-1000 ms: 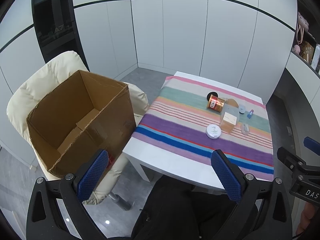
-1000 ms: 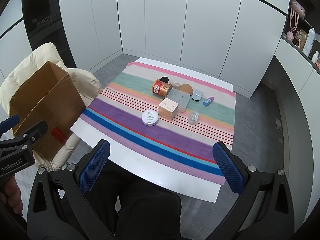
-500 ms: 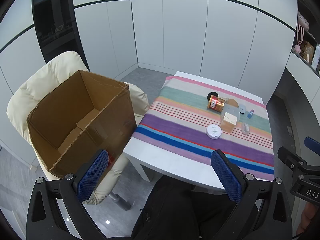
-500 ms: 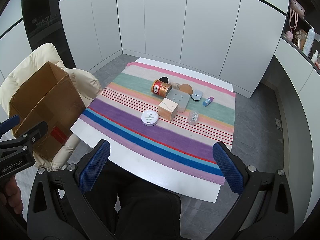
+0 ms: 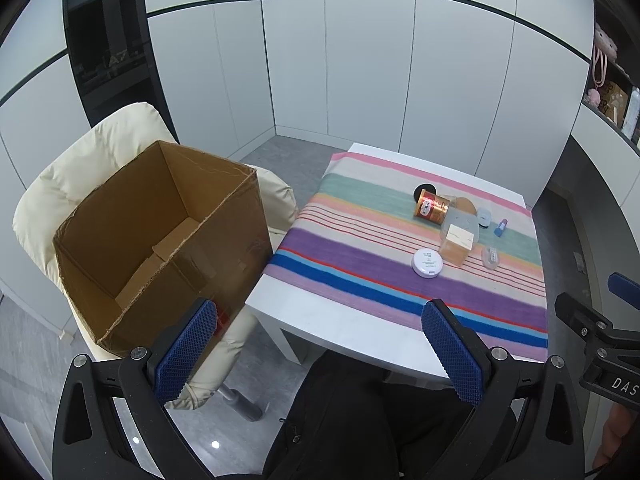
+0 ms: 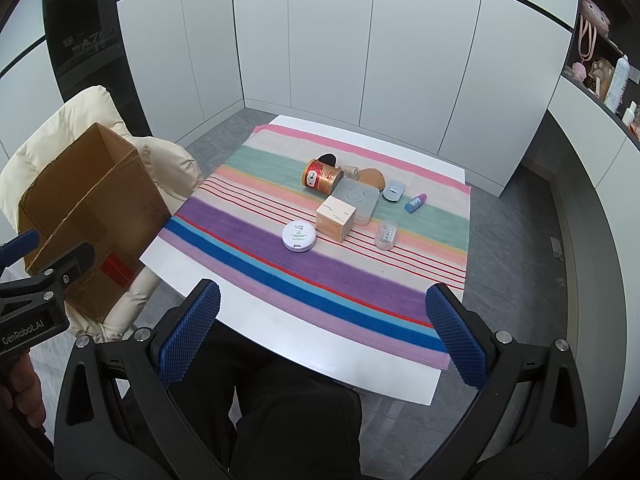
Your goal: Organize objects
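Both grippers up in the air on the near side of the white table (image 6: 256, 316), well short of the clutter: left gripper (image 5: 318, 356) spread wide with nothing between the blue pads, right gripper (image 6: 322, 334) same deal, wide apart and holding nothing. Stuff to sort bunched near the middle of the striped cloth (image 6: 248, 220): round white compact (image 6: 299, 236) closest, peach carton (image 6: 335, 218) just beside it and leaning against a grey-green square case (image 6: 356, 200), copper can (image 6: 321, 176) tipped on its side behind that. Off to the right, a small clear container (image 6: 386, 234), a pale blue-grey clip-looking thing (image 6: 394, 191) (too small to say for sure), and a blue tube with a pink cap (image 6: 415, 203) lying flat. Open cardboard box (image 5: 160, 236) parked on a cream padded chair (image 5: 96, 160) just left of the table, looks empty apart from loose bottom flaps.
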